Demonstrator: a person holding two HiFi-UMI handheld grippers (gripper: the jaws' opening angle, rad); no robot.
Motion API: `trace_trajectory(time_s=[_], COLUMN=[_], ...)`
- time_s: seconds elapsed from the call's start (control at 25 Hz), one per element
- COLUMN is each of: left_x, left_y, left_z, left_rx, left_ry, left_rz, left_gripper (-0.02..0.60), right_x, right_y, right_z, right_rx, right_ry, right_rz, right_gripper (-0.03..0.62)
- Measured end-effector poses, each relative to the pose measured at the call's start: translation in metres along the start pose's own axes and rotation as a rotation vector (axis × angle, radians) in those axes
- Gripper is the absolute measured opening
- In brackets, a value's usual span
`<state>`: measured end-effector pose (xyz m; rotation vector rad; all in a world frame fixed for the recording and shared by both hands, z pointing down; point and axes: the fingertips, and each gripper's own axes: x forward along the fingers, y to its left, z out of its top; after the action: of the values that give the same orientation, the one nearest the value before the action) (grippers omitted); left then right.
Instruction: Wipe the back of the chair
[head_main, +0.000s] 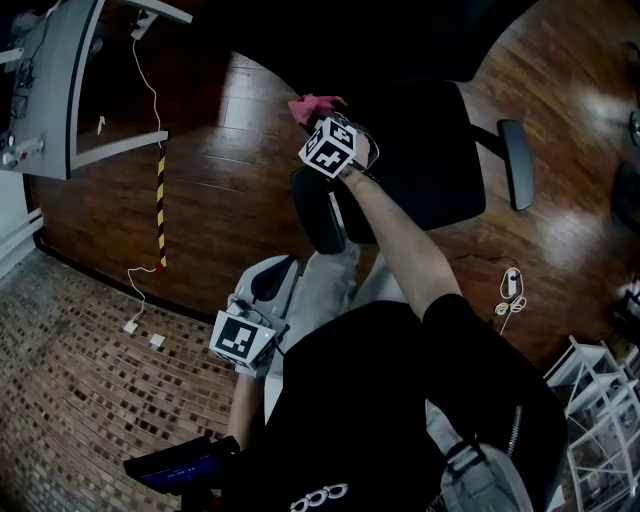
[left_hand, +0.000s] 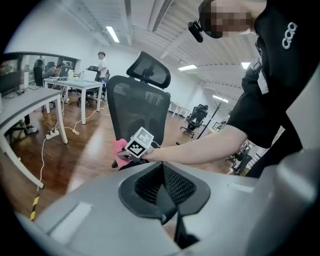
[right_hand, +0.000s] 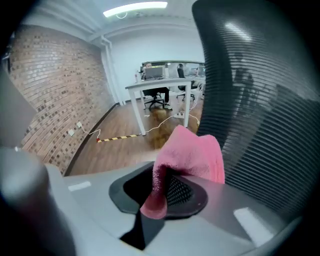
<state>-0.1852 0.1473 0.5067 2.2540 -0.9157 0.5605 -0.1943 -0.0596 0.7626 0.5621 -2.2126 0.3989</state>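
Note:
A black mesh office chair (head_main: 430, 150) stands on the wood floor. Its tall backrest (left_hand: 137, 107) and headrest (left_hand: 150, 70) show in the left gripper view. My right gripper (head_main: 320, 122) is shut on a pink cloth (head_main: 315, 104) at the lower left edge of the backrest. In the right gripper view the cloth (right_hand: 192, 152) drapes over the right gripper (right_hand: 167, 192), right beside the mesh (right_hand: 260, 115). The right gripper's marker cube (left_hand: 140, 144) and the cloth (left_hand: 120, 148) also show from the left. My left gripper (head_main: 265, 290) hangs back near my body, and in its own view the left gripper (left_hand: 162, 186) is shut and holds nothing.
A chair armrest (head_main: 318, 215) lies just below the right gripper, another armrest (head_main: 515, 165) at the right. White desks (left_hand: 82, 87) with seated and standing people are at the left. A cable and striped tape (head_main: 159, 205) run across the floor. A white rack (head_main: 600, 410) stands at the lower right.

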Motion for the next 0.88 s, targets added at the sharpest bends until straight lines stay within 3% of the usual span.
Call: trace_trajectory(time_s=[0.12, 0.2, 0.36, 0.68, 0.88], left_x=[0.004, 0.011, 0.027, 0.084, 0.116], left_y=[-0.008, -0.011, -0.011, -0.049, -0.063], left_z=[-0.003, -0.003, 0.005, 0.019, 0.034], left_rx=[0.012, 0.019, 0.009, 0.026, 0.038], left_ry=[-0.002, 0.000, 0.014, 0.059, 0.057], left_rz=[-0.001, -0.013, -0.043, -0.124, -0.158], left_gripper=[-0.008, -0.008, -0.009, -0.009, -0.008], right_x=[-0.007, -0.017, -0.039, -0.142, -0.184], right_y=[-0.002, -0.024, -0.091, -0.250, -0.292], right_z=[-0.021, -0.043, -0.083, -0.185, -0.222], right_rx=[-0.074, -0.065, 0.070, 0.284, 0.372], right_ry=[0.041, 0.077, 0.123, 0.210, 0.251], right_rz=[-0.001, -0.039, -0.138, -0.407, -0.511], right_gripper=[0.051, 0.051, 0.051, 0.052, 0.052])
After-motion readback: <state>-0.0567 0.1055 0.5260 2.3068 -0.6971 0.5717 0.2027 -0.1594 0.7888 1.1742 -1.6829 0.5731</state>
